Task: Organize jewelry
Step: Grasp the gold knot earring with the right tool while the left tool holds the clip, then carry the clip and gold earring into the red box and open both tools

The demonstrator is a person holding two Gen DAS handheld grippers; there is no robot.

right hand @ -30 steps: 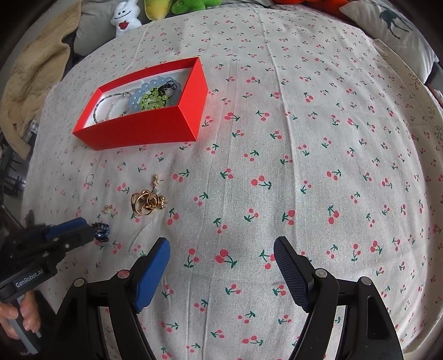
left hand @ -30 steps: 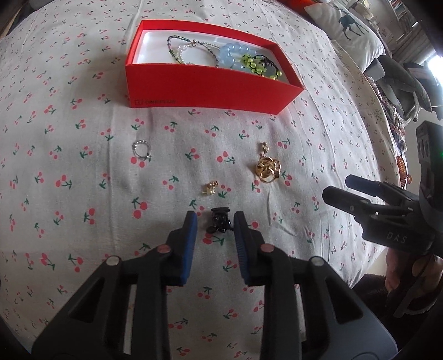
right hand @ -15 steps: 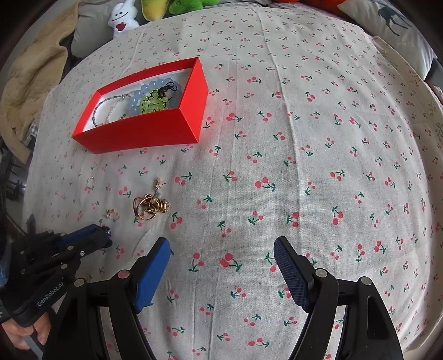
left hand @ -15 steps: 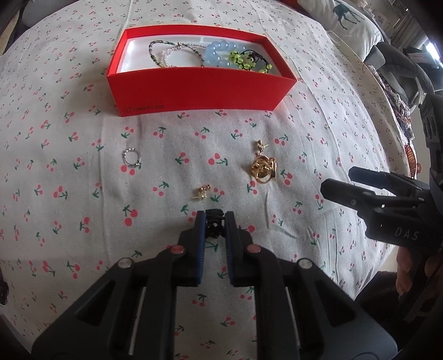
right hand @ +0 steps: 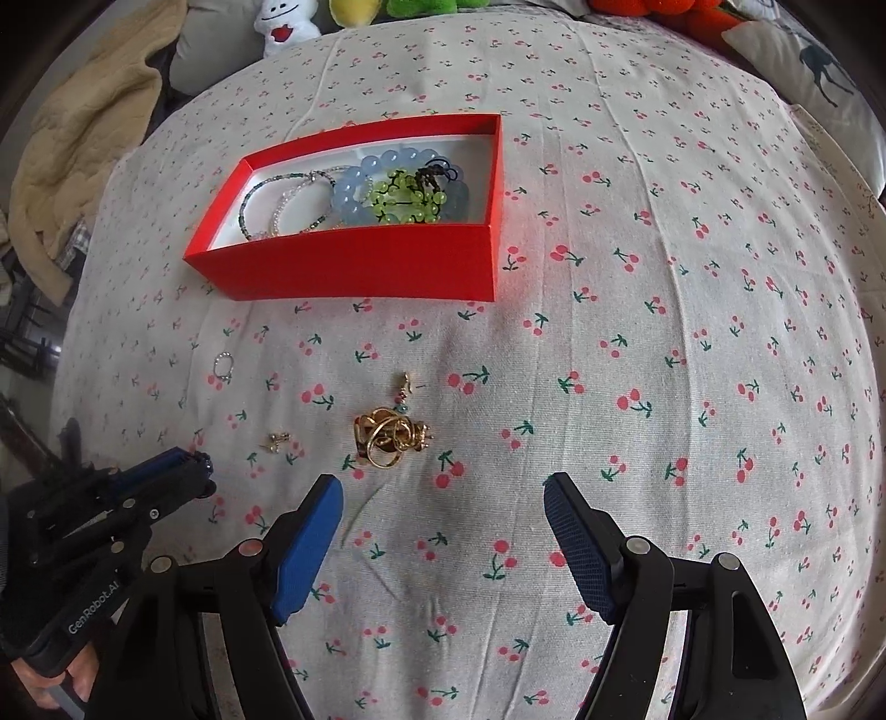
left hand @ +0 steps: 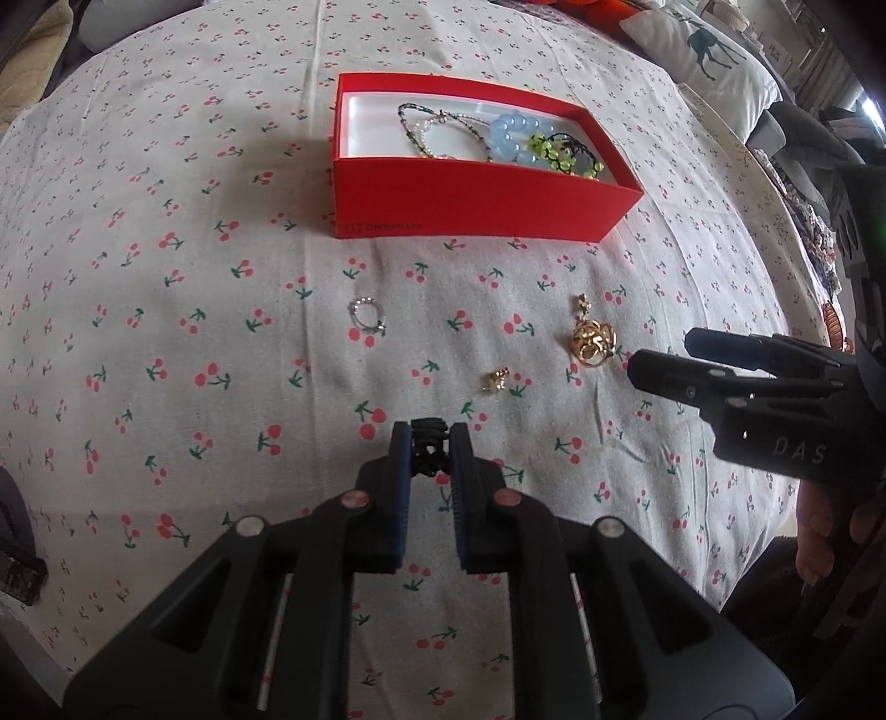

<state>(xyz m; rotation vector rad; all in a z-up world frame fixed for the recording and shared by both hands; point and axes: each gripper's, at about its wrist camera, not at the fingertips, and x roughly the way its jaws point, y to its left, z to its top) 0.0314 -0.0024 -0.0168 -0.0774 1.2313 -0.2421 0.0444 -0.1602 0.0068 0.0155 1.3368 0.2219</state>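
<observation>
My left gripper (left hand: 429,443) is shut on a small black jewelry piece (left hand: 427,427), held just above the cherry-print cloth. Ahead stands the red box (left hand: 470,194) with beaded bracelets inside. Loose on the cloth lie a silver ring (left hand: 366,313), a small gold stud (left hand: 494,381) and a tangle of gold rings (left hand: 593,343). My right gripper (right hand: 443,493) hovers just short of the gold rings (right hand: 390,437); its jaws are closing with only cloth between them. The left gripper (right hand: 194,471) shows at the lower left of the right wrist view, near the gold stud (right hand: 275,440).
The cloth (right hand: 664,332) covers a rounded surface that drops away at the edges. Plush toys (right hand: 288,27) and a beige blanket (right hand: 83,138) lie beyond the far left edge. A deer-print pillow (left hand: 714,50) sits far right. The box (right hand: 360,266) stands in the middle.
The left jaws closed onto the black piece and have shifted with it, so the box sits farther right in view. The right gripper slid left, nearer the gold rings, and its jaws narrowed a little.
</observation>
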